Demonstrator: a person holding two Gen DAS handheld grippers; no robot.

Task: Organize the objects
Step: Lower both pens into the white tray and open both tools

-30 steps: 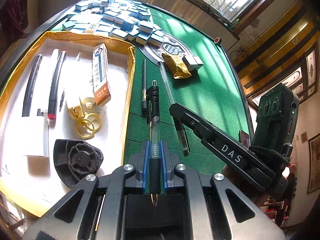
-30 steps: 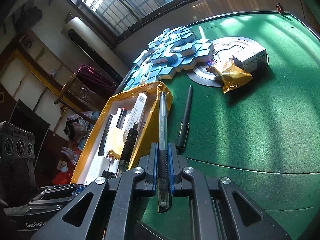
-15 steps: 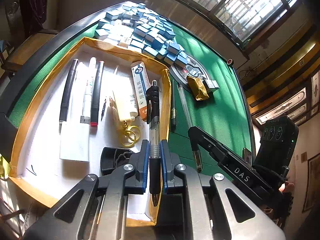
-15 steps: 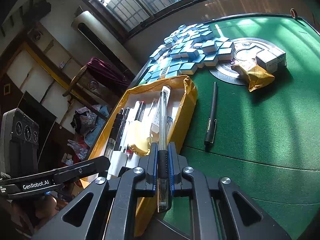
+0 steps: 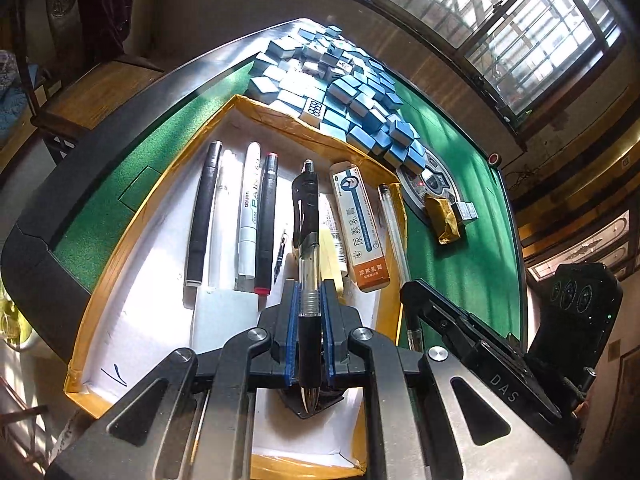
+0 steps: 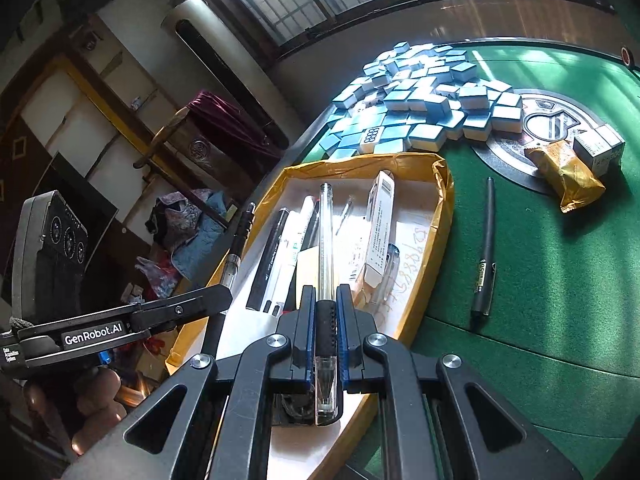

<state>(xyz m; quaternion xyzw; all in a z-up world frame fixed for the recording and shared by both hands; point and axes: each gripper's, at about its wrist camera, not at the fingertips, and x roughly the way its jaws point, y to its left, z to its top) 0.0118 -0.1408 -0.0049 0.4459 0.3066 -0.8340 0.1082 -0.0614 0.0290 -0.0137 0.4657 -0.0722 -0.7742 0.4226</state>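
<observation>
Your left hand-held gripper (image 5: 310, 340) is pinched on a black click pen (image 5: 306, 236) at its rubber grip, and the pen hangs over the tray (image 5: 120, 264), lined up beside the markers (image 5: 250, 216) already lying there. Your right hand-held gripper (image 6: 325, 344) is pinched on a clear stick pen (image 6: 326, 240), also by the ribbed grip sleeve, and it too sits above the tray, near the white box (image 6: 376, 232). Both pens are light and stiff, so they likely won't sag or need much squeeze; the smooth plastic barrels are probably slippery, which makes the rubber sleeve the right place to hold. Both are round and will likely roll once released, so lay them low and parallel to their neighbours. One more dark pen (image 6: 484, 248) lies on the green table (image 6: 560, 300), apart from the tray; take it mid-barrel or at the grip end. The tiles (image 6: 420, 96) look blocky and hard.
</observation>
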